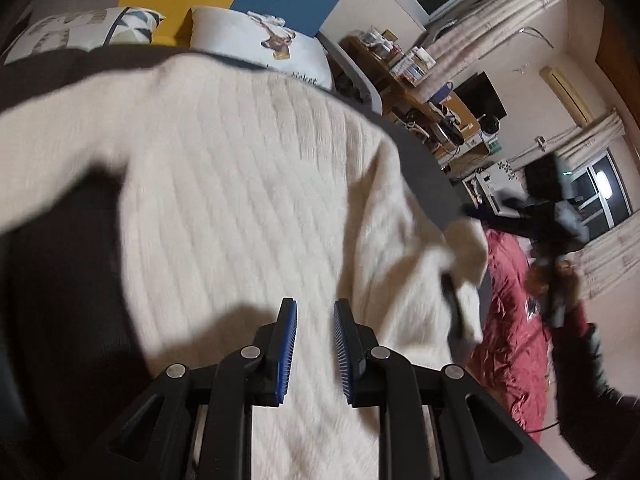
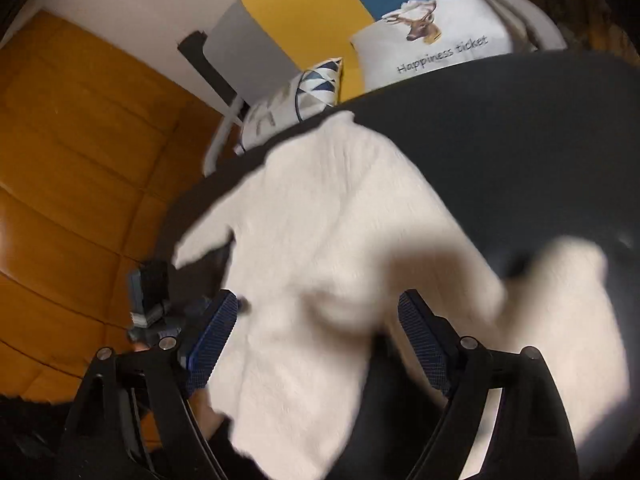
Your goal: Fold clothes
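Left wrist view: left gripper spread over cream knit sweater; right gripper spread too. Risk: fuzzy knit slips, bunches on dark bed cover.

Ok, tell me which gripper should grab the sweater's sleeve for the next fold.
Probably the right gripper: its jaws are wide open and a bunched sleeve end of the white sweater sits between them. The left gripper is only narrowly open over the flat body, not a sleeve.

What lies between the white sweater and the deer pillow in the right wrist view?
Only bare dark bedcover separates the white sweater from the deer pillow, seen in the right wrist view.
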`<state>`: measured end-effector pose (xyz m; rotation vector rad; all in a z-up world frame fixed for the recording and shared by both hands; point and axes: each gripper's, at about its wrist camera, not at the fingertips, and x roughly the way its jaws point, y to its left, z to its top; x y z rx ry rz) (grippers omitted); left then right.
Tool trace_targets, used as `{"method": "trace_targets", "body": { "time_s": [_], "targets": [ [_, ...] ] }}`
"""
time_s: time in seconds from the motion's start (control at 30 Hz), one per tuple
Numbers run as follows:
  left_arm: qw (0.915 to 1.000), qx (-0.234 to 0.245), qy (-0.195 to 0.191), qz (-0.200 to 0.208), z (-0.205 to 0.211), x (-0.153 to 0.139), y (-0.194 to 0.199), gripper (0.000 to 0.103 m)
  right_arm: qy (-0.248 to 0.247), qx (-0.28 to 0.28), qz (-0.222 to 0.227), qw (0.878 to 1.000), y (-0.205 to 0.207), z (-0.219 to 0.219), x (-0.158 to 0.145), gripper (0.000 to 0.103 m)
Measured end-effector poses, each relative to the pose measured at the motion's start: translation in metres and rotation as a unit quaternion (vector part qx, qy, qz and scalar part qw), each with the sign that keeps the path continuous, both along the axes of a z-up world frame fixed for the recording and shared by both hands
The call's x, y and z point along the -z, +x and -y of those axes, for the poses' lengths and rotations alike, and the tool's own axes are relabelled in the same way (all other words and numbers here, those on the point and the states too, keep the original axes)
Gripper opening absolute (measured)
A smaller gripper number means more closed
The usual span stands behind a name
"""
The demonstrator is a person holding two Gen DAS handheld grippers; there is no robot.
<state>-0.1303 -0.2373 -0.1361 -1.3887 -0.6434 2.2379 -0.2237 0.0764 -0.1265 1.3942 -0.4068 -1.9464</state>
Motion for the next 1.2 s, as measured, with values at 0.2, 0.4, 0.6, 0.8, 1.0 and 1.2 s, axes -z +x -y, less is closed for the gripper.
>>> {"method": "trace_targets", "body": {
  "time_s": [0.2,0.4,0.6,0.8,1.0,1.2],
  "targets": [
    [0.9996,0.02,0.02,-0.006,-0.017,-0.044,-0.096,0.024,0.094,-0.028,0.016,0.995,-0.038,0.03,0.055,0.086],
    [0.9935,0.029,0.045,0.1,-0.049,-0.039,-0.214,0.028,0.115,-0.054,0.012,0.992,-0.054,0.02,0.097,0.088],
    [0.9712,0.026,0.011,0.237,-0.083,0.004,-0.271,0.029,0.054,-0.086,-0.024,0.995,-0.039,0.013,0.104,0.103],
    [0.96,0.048,-0.051,0.271,-0.116,0.013,-0.283,0.029,0.015,-0.095,-0.051,0.994,-0.028,0.003,0.106,0.103],
    [0.9384,0.067,-0.131,0.313,-0.144,0.034,-0.293,0.029,0.045,-0.111,-0.095,0.988,-0.02,0.019,0.103,0.103],
    [0.9384,0.098,-0.192,0.27,-0.161,0.035,-0.284,0.019,0.131,-0.15,-0.163,0.966,0.001,0.039,0.103,0.103]
  ]
}}
